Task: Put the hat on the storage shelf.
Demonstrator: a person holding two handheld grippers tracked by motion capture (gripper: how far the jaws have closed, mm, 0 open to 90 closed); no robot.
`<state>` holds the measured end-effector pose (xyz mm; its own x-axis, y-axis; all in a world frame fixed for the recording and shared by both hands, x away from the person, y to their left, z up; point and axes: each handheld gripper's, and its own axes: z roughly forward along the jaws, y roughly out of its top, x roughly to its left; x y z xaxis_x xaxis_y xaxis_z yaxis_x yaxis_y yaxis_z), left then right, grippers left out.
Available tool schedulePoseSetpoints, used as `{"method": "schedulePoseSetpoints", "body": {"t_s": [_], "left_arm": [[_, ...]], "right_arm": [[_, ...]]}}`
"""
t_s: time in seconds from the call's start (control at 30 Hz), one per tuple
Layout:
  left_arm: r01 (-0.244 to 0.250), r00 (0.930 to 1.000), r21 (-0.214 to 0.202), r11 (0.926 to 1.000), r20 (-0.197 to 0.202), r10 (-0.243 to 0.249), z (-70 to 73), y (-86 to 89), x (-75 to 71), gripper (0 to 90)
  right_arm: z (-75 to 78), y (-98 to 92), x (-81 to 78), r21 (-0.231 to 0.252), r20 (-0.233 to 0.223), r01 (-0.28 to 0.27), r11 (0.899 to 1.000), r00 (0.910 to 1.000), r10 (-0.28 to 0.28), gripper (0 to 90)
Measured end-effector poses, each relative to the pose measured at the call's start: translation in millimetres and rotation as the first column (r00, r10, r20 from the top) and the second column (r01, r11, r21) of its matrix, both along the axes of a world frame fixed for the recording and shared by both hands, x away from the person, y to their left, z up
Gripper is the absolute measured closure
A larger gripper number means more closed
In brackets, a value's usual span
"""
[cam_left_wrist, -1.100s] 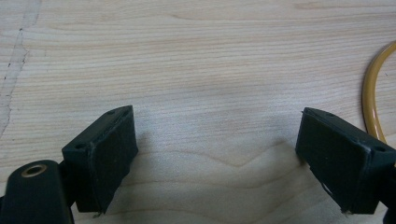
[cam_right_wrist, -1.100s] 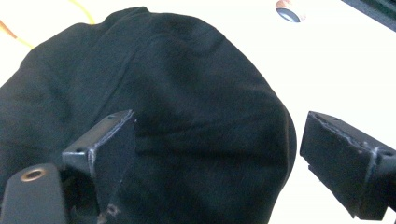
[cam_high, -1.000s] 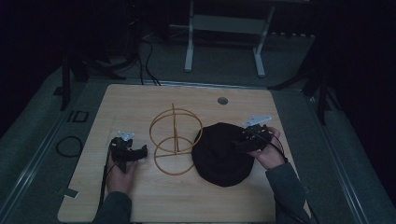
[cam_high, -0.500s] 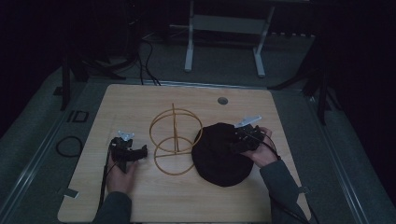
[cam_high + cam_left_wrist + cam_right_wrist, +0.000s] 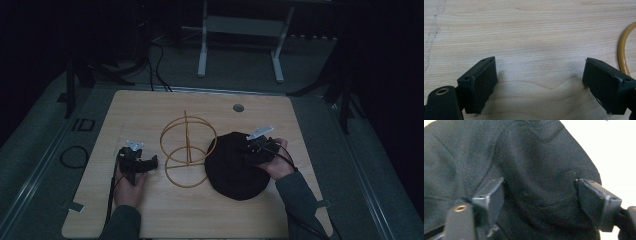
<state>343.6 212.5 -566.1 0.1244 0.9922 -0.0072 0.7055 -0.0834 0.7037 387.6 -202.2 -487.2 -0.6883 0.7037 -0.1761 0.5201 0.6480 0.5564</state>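
A black fabric hat (image 5: pixel 232 167) lies on the wooden table (image 5: pixel 150 112), right of centre. A yellow wire stand (image 5: pixel 187 150) with two rings on a post sits at the middle. My right gripper (image 5: pixel 250 152) hovers over the hat's right edge, its jaws open with black cloth (image 5: pixel 534 170) between and below them. My left gripper (image 5: pixel 150 162) rests low over bare wood at the left, jaws wide open, nothing between them. A curve of the stand's yellow ring (image 5: pixel 622 50) shows at the right edge of the left gripper view.
A small round grommet (image 5: pixel 238 107) sits in the table's far edge. A white metal frame (image 5: pixel 240 30) stands on the floor behind the table. Cables (image 5: pixel 75 156) lie on the floor at the left.
My right gripper has moved left, from the hat's right edge further over the hat. The left gripper has stayed in place.
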Motion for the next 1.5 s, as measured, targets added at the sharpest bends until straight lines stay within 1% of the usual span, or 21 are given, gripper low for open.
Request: {"method": "schedulePoseSetpoints", "body": {"t_s": [0.03, 0.07, 0.2, 0.27, 0.33, 0.37, 0.43, 0.6, 0.83, 1.07, 1.27, 1.5], "left_arm": [[0.0, 1.0, 0.0, 1.0, 0.0, 0.0, 0.0, 0.0, 0.0, 12.1], [0.0, 1.0, 0.0, 1.0, 0.0, 0.0, 0.0, 0.0, 0.0, 12.2], [0.0, 1.0, 0.0, 1.0, 0.0, 0.0, 0.0, 0.0, 0.0, 12.2], [0.0, 1.0, 0.0, 1.0, 0.0, 0.0, 0.0, 0.0, 0.0, 12.1], [0.0, 1.0, 0.0, 1.0, 0.0, 0.0, 0.0, 0.0, 0.0, 12.2], [0.0, 1.0, 0.0, 1.0, 0.0, 0.0, 0.0, 0.0, 0.0, 12.1], [0.0, 1.0, 0.0, 1.0, 0.0, 0.0, 0.0, 0.0, 0.0, 12.2], [0.0, 1.0, 0.0, 1.0, 0.0, 0.0, 0.0, 0.0, 0.0, 12.1], [0.0, 1.0, 0.0, 1.0, 0.001, 0.0, 0.0, 0.0, 0.0, 12.2], [0.0, 1.0, -0.001, 1.0, 0.001, 0.0, -0.1, 0.0, 0.0, 12.2], [0.0, 1.0, 0.0, 1.0, 0.0, 0.0, 0.0, 0.0, 0.0, 12.2], [0.001, 1.0, 0.001, 1.0, 0.0, -0.001, 0.0, 0.1, 0.1, 12.2]], "right_arm": [[-0.7, 0.6, 0.0, -0.004, 0.001, -0.006, 1.0, 1.0, 0.006, 35.4], [-1.2, 0.6, 0.5, -0.008, -0.001, -0.006, 1.0, 1.0, 0.006, 40.2], [-5.1, 1.1, 1.0, -0.027, -0.022, -0.002, 1.0, 0.9998, 0.001, 53.6], [-7.0, 1.3, 1.3, -0.035, -0.027, -0.001, 0.999, 0.9996, 0.0, 62.2], [-8.6, 1.1, 2.3, -0.031, -0.039, 0.004, 1.0, 0.9992, -0.005, 71.6], [-8.7, 0.8, 2.8, -0.029, -0.043, 0.012, 1.0, 0.999, -0.013, 78.3], [-7.3, -0.7, 3.9, -0.009, -0.057, 0.019, 1.0, 0.9982, -0.02, 82.2], [1.0, -3.1, 3.6, 0.022, -0.066, 0.008, 1.0, 0.9978, -0.006, 84.4], [17.8, -10.1, 1.3, 0.103, -0.067, -0.003, 0.995, 0.9977, 0.01, 84.8], [36.3, -15.0, -1.4, 0.125, -0.036, -0.027, 0.992, 0.9988, 0.032, 85.1], [48.2, -21.3, -4.8, 0.172, -0.022, -0.027, 0.985, 0.9993, 0.031, 85.2], [65.5, -26.2, -7.8, 0.21, 0.016, -0.042, 0.977, 0.9991, 0.04, 85.2]]}}
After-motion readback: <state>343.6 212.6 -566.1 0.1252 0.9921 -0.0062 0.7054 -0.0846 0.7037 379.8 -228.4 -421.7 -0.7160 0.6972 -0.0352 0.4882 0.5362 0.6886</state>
